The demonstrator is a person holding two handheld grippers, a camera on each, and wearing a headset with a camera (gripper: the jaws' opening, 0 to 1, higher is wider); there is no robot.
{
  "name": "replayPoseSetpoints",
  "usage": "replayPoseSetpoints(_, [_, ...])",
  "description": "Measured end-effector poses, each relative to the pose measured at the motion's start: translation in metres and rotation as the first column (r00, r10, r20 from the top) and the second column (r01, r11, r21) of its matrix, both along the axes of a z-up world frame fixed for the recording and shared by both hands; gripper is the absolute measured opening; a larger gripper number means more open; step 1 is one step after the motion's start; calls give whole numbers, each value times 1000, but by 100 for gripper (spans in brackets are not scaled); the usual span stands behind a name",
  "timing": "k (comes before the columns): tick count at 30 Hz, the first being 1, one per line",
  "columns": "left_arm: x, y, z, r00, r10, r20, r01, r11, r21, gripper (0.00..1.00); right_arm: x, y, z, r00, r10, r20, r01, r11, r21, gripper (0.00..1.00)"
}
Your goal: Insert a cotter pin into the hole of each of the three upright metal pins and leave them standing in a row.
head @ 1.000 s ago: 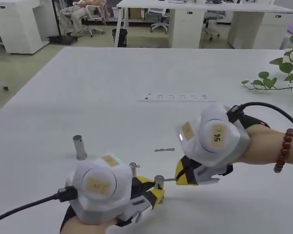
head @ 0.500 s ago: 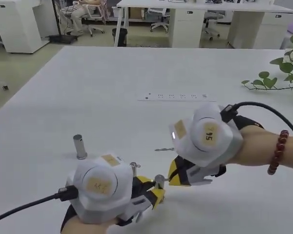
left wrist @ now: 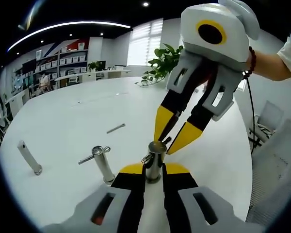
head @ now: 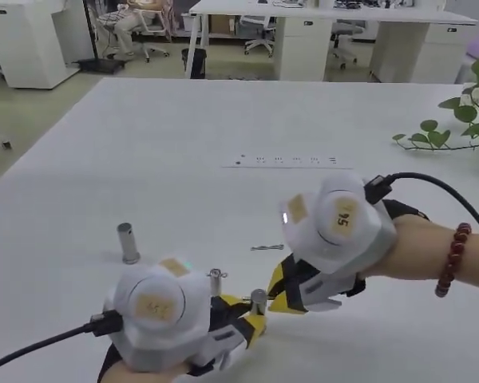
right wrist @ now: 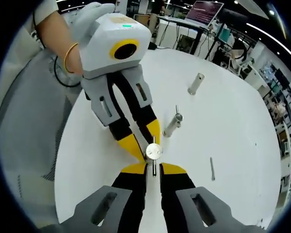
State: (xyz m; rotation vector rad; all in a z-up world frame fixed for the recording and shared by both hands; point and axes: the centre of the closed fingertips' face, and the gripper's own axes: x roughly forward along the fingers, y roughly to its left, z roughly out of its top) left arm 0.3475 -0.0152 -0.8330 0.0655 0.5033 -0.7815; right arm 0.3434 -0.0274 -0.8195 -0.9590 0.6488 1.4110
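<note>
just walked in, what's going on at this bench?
A person works two handheld grippers. The left gripper clamps an upright metal pin on the table while the right gripper holds a cotter pin at its head. A second pin already carries its cotter pin; a third pin stands bare, and a spare cotter pin lies loose beyond them.

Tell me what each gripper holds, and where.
The left gripper clamps the nearest metal pin around its shaft; right gripper pinches a cotter pin by the end away from that pin.

Workbench (head: 184,136) white; metal pins (head: 128,242) silver; left claw (left wrist: 154,171), right claw (right wrist: 153,170) yellow-tipped.
</note>
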Motion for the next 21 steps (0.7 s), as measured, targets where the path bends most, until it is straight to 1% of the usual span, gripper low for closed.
replayPoseSetpoints(4, [-1,0,-1,1000,6,-7,-6,1000,-9,14,0,-5,0,1000,-7,-5,7,1000,3,12])
replayPoseSetpoints(9, [-2,2,-5,1000,20,-14,-20,1000,1,14,1,-9,1,1000,-21,3,21,1000,-9,12])
replayPoseSetpoints(11, [-3,1,-5,1000,16,-14,-16,1000,0,14,2,-9,1,1000,-31,4,31,1000,-2,11])
replayPoseSetpoints(14, [-2,2,-6,1000,16,1,-16,1000,17,13,2,-8,2,999,-32,4,32,999,5,10])
replayPoseSetpoints(16, [-1,3,-7,1000,19,7,-19,999,26,11,2,-10,1,1000,-5,23,5,1000,-11,5])
replayPoseSetpoints(17, [-1,3,-7,1000,18,6,-19,1000,25,11,2,-8,1,1000,-1,31,2,1000,-6,5])
replayPoseSetpoints(21, [-1,3,-7,1000,12,16,-12,999,34,11,1,-6,0,1000,-9,17,9,1000,-1,5])
